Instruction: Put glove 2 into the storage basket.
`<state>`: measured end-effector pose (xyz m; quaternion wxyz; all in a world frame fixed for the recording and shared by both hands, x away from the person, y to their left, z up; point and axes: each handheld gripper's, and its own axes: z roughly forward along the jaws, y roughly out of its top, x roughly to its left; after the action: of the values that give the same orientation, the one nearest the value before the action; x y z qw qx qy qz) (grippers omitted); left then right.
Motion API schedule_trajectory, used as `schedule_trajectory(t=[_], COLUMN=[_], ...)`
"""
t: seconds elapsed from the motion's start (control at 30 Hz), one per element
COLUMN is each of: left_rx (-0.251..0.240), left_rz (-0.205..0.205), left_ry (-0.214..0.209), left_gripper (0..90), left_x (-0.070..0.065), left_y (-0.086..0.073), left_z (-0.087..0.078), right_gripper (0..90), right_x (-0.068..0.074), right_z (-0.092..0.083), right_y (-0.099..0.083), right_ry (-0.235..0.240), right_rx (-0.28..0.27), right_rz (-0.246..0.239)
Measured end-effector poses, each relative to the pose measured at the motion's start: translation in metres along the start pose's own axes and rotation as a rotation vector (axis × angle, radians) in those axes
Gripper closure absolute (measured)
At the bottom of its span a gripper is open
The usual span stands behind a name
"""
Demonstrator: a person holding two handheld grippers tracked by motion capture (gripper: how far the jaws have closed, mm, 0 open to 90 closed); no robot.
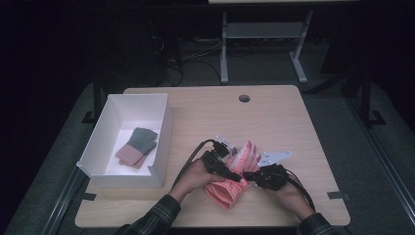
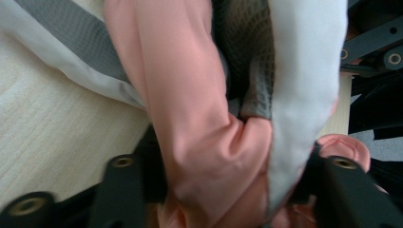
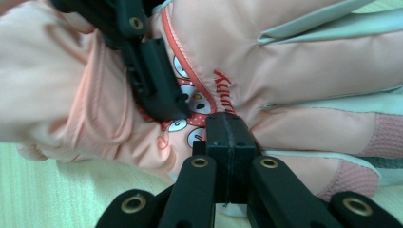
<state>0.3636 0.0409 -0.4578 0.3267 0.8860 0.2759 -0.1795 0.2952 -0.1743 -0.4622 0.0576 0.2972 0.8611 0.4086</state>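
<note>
A pink winter glove [image 1: 239, 164] lies on the wooden table [image 1: 274, 117] near its front edge, fingers pointing away from the person. My left gripper [image 1: 236, 177] comes in from the left over the cuff. In the left gripper view the pink and white glove fabric [image 2: 190, 118] bunches between its jaws, and my left gripper [image 2: 233, 185] presses on it from both sides. My right gripper [image 1: 248, 174] comes in from the right with its jaws shut together [image 3: 227, 128]. Its tip rests against the glove [image 3: 294, 71] beside a patterned red strip. The left gripper's black jaw crosses the cuff close by.
A white open box [image 1: 98, 147] stands at the table's left and holds a folded grey and pink pair of gloves [image 1: 137, 147]. A round cable hole [image 1: 244, 98] sits near the far edge. A desk frame and cables stand on the floor behind the table.
</note>
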Motion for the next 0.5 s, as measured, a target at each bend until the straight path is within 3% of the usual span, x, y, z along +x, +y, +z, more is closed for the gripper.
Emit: schedule_trajectory(t=[0.17, 0.33, 0.5], left_rx=[-0.022, -0.039, -0.049], left_rz=[-0.018, -0.046, -0.042], left_ry=[-0.01, -0.028, -0.027], left_gripper=[59.1, 61.1, 61.8], left_x=[0.0, 0.002, -0.002], left_y=[-0.001, -0.001, 0.001], left_z=[-0.002, -0.007, -0.011], right_gripper=[89.8, 77.6, 63.5], right_x=[0.001, 0.002, 0.0], right_z=[-0.005, -0.019, -0.042], right_y=[0.002, 0.003, -0.003], right_ry=[0.0, 0.015, -0.026], right_rx=[0.008, -0.028, -0.075], right_rz=[-0.012, 0.01, 0.04])
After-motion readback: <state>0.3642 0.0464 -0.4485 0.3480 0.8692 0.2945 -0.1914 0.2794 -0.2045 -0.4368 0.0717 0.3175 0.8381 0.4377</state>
